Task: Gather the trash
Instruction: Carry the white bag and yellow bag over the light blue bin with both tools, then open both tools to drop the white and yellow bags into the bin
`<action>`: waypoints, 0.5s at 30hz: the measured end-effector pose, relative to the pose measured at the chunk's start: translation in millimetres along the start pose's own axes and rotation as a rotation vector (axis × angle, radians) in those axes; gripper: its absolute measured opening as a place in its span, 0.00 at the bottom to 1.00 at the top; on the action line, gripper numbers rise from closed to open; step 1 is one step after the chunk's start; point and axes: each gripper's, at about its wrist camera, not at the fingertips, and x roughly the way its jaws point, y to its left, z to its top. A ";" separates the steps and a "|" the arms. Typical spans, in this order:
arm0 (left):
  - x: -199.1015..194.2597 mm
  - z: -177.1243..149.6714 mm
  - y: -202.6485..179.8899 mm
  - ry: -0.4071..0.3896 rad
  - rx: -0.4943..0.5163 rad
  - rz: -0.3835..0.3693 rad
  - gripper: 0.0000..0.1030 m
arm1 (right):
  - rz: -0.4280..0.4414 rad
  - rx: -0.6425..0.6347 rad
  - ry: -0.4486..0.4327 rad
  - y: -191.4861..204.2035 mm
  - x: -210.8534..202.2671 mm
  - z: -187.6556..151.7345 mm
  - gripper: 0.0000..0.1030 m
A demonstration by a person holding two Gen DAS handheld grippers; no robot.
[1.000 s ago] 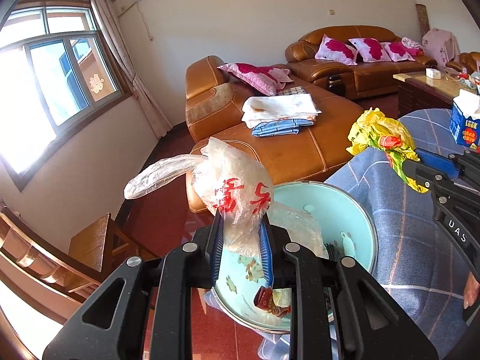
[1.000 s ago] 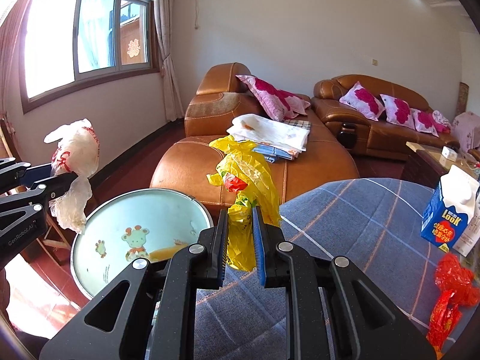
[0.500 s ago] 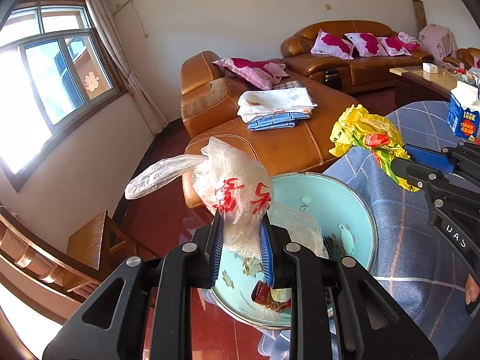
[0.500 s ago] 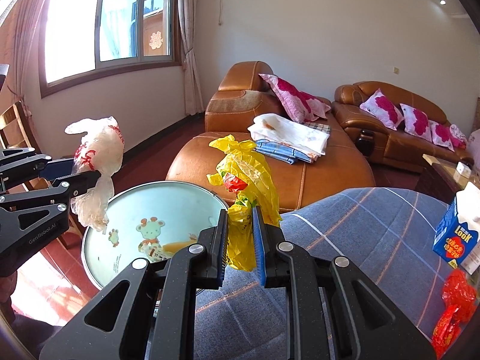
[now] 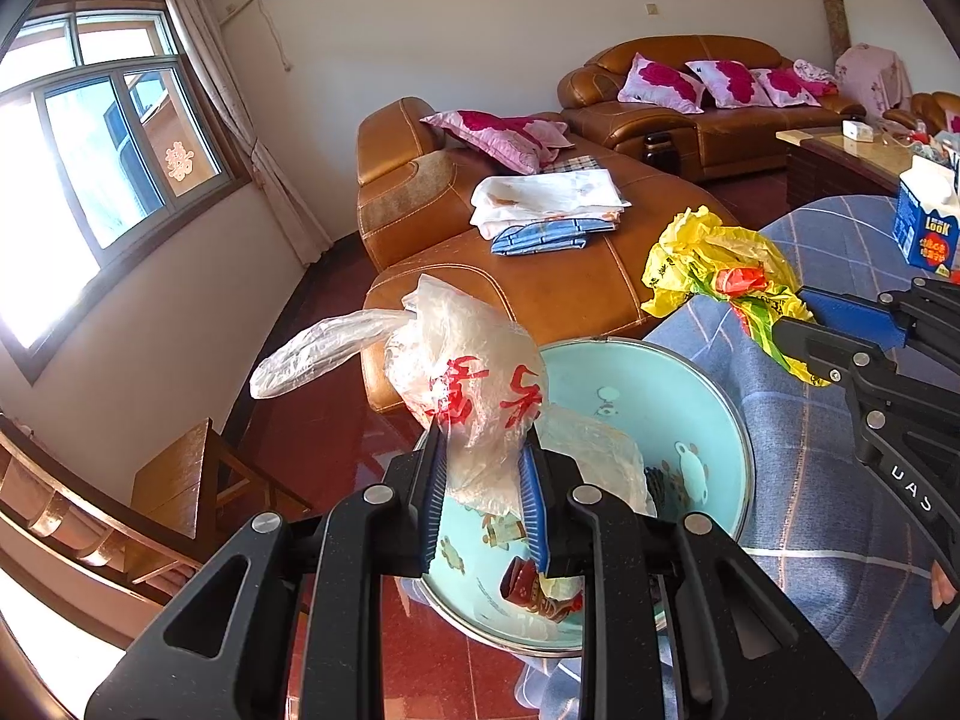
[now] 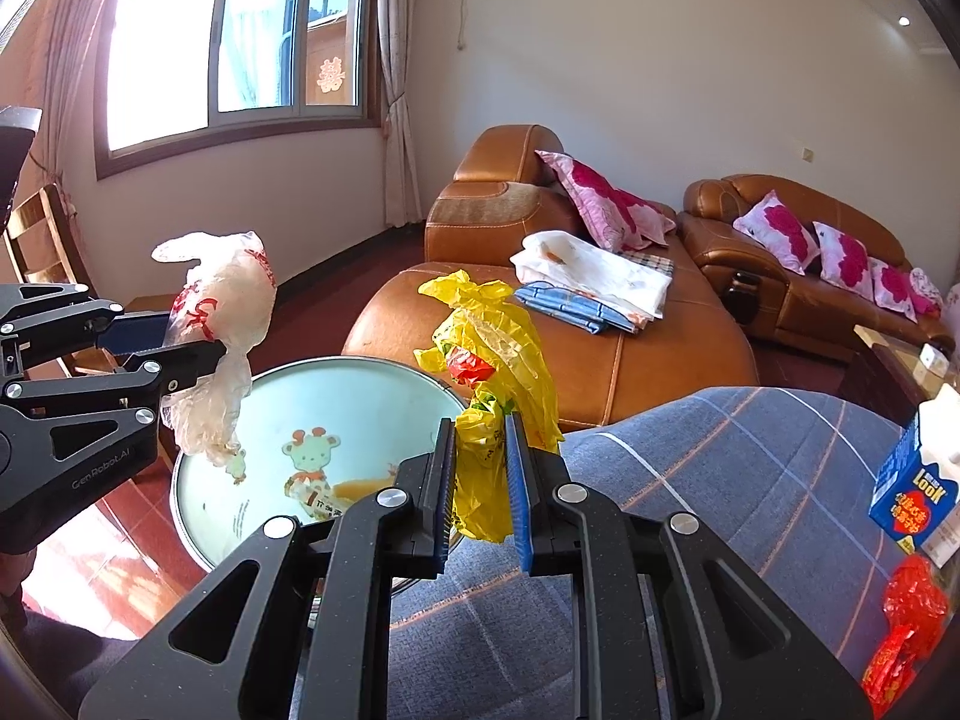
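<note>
My left gripper (image 5: 483, 480) is shut on a clear plastic bag with red print (image 5: 468, 384) and holds it over the left rim of a light blue basin (image 5: 690, 384); that bag also shows in the right wrist view (image 6: 222, 312). My right gripper (image 6: 480, 468) is shut on a crumpled yellow plastic bag (image 6: 498, 348) and holds it above the table's edge, just right of the basin (image 6: 360, 384). The yellow bag shows in the left wrist view (image 5: 714, 264). Wrappers (image 5: 540, 588) lie in the basin.
A blue checked cloth (image 6: 720, 480) covers the table. A blue and white carton (image 6: 912, 486) and a red wrapper (image 6: 906, 630) sit at its right. A brown leather sofa (image 6: 600, 354) with folded cloths stands behind. A wooden chair (image 5: 180, 480) is at the left.
Both grippers have shifted slightly with their bags still held; the views have turned a little leftward. The grips have not changed.
</note>
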 end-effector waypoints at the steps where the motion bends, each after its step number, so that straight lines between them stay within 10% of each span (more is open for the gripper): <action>1: 0.2 -0.1 -0.1 0.001 0.001 0.000 0.22 | 0.001 -0.001 0.000 0.4 -0.1 0.0 0.16; 12: 0.7 -1.0 -1.1 0.004 0.004 -0.014 0.23 | 0.020 -0.013 -0.001 1.1 -1.8 0.1 0.17; 15: 0.2 -1.0 -1.5 0.004 0.007 -0.027 0.40 | 0.044 -0.026 0.001 3.8 -1.0 0.3 0.17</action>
